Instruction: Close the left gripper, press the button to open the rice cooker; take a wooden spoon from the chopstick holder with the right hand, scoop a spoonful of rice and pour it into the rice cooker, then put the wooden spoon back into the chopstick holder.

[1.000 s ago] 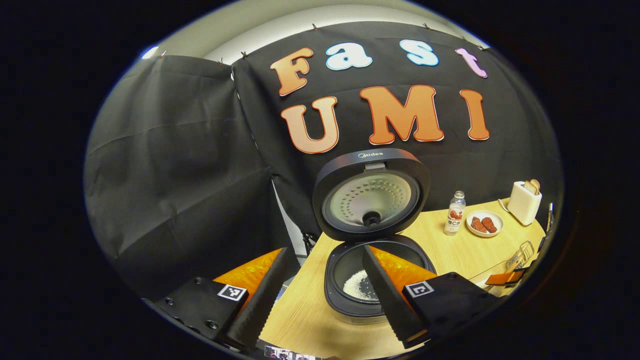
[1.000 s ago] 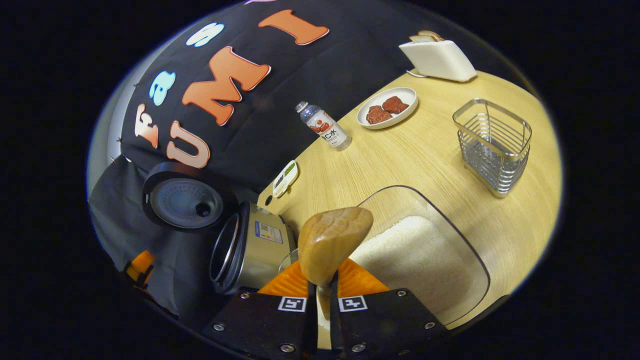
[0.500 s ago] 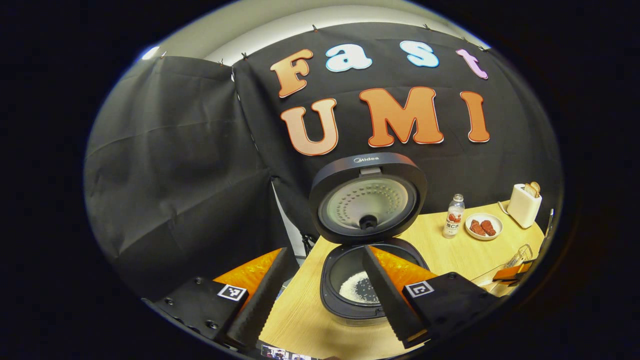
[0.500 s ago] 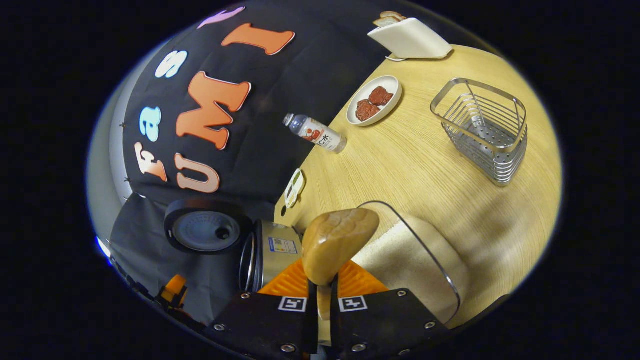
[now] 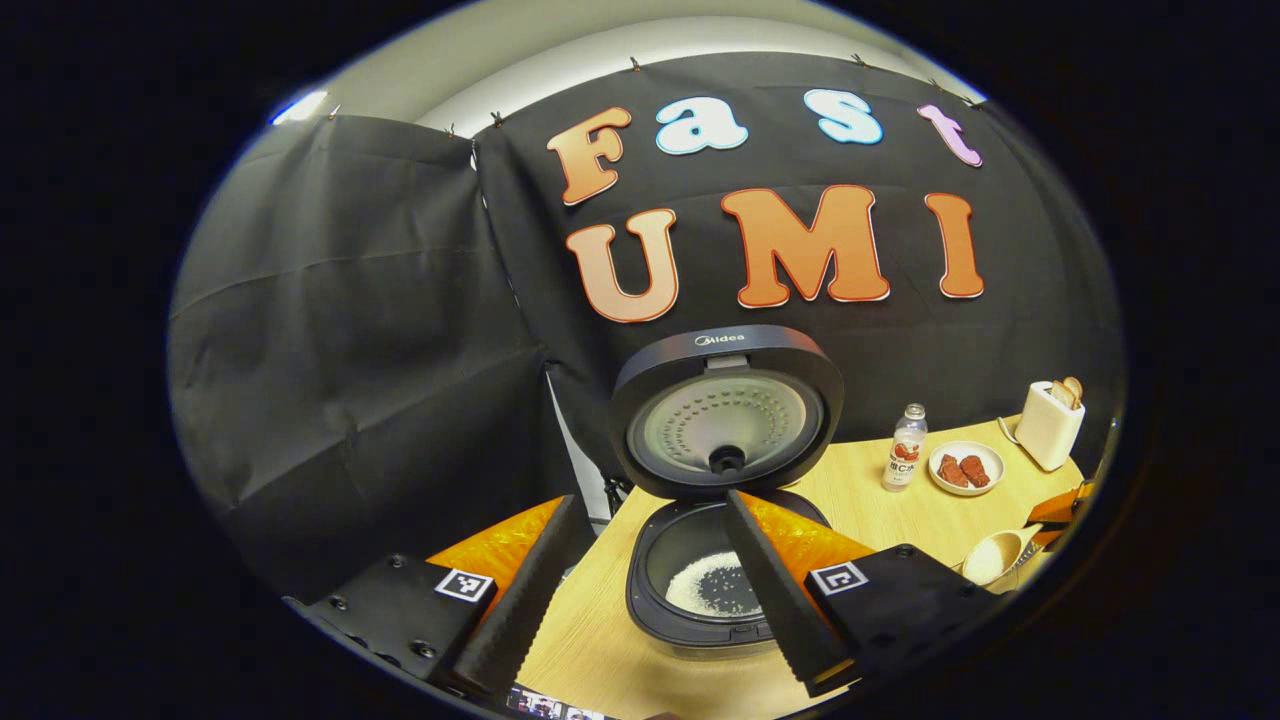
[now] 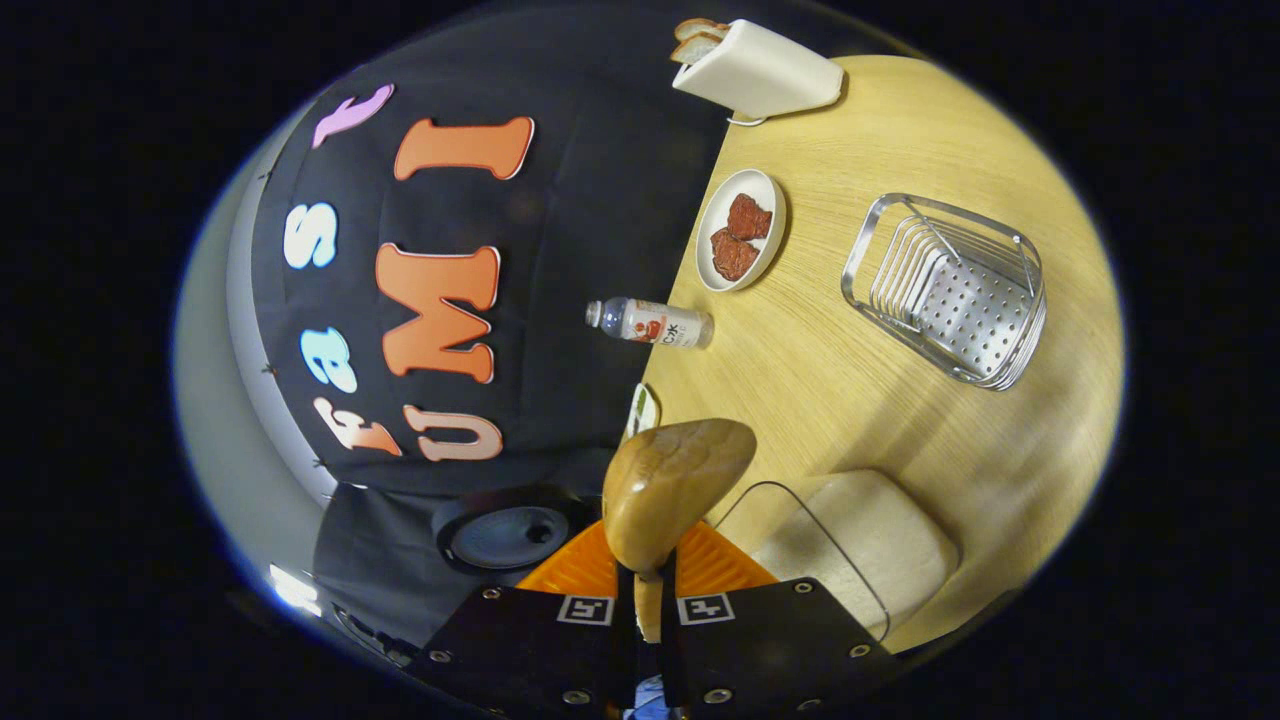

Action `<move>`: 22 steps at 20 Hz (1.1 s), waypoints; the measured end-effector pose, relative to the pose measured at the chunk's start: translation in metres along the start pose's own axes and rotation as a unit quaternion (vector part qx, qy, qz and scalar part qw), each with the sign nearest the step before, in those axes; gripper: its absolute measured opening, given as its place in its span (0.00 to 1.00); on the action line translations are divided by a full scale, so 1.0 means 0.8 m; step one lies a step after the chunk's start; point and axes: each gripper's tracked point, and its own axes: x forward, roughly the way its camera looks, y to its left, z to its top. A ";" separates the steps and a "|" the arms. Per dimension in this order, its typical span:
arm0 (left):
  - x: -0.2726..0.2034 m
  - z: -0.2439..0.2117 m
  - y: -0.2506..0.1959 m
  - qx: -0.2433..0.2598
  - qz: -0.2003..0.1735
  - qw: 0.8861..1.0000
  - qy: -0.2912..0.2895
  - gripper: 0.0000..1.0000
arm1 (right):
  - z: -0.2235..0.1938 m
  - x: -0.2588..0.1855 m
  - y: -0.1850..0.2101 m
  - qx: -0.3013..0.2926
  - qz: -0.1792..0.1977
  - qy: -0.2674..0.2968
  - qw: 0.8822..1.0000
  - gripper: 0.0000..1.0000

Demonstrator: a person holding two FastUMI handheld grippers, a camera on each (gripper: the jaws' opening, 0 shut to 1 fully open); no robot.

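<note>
At far left the left gripper hangs with jaws spread, holding nothing, before the cooker, whose lid stands up and whose pot holds some rice. The right gripper clamps the spoon. The last step seems in hand: carry the spoon to the empty holder at right and lower it handle-first.
</note>
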 end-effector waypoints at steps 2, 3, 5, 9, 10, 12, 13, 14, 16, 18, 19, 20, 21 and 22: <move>-0.006 0.007 0.002 -0.003 0.005 1.000 -0.007 0.99 | 0.001 0.003 0.020 0.041 0.023 0.008 0.999 0.09; -0.008 0.010 0.003 -0.005 0.008 1.000 -0.010 0.99 | 0.001 0.006 0.029 0.053 0.031 0.013 0.998 0.09; -0.013 0.015 0.007 -0.006 0.016 1.000 -0.017 0.99 | -0.004 0.014 0.044 0.075 0.040 0.025 0.996 0.09; -0.032 0.031 0.022 -0.011 0.031 0.999 -0.038 0.99 | -0.028 0.036 0.089 0.082 0.058 0.063 0.993 0.09; -0.036 0.036 0.028 -0.013 0.036 0.998 -0.047 0.99 | -0.037 0.043 0.100 0.078 0.061 0.073 0.992 0.09; -0.046 0.041 0.042 -0.014 0.050 0.997 -0.059 0.99 | -0.053 0.060 0.117 0.074 0.064 0.094 0.991 0.09; -0.053 0.044 0.051 -0.013 0.060 0.996 -0.063 1.00 | -0.063 0.071 0.126 0.070 0.066 0.106 0.990 0.09; -0.059 0.045 0.059 -0.012 0.068 0.995 -0.066 1.00 | -0.071 0.076 0.132 0.069 0.065 0.113 0.989 0.09; -0.071 0.045 0.075 -0.012 0.085 0.994 -0.072 0.99 | -0.090 0.094 0.145 0.060 0.063 0.131 0.988 0.09; -0.086 0.044 0.095 -0.011 0.104 0.992 -0.075 0.99 | -0.105 0.111 0.152 0.056 0.059 0.145 0.986 0.09; -0.094 0.044 0.104 -0.010 0.113 0.991 -0.077 1.00 | -0.111 0.121 0.155 0.053 0.057 0.150 0.986 0.09; -0.102 0.044 0.112 -0.008 0.121 0.990 -0.078 0.99 | -0.116 0.129 0.159 0.051 0.054 0.153 0.985 0.09; -0.108 0.044 0.121 -0.007 0.131 0.988 -0.079 0.99 | -0.122 0.140 0.162 0.044 0.053 0.156 0.985 0.09; -0.113 0.044 0.128 -0.007 0.139 0.987 -0.079 0.99 | -0.127 0.149 0.166 0.037 0.051 0.158 0.986 0.09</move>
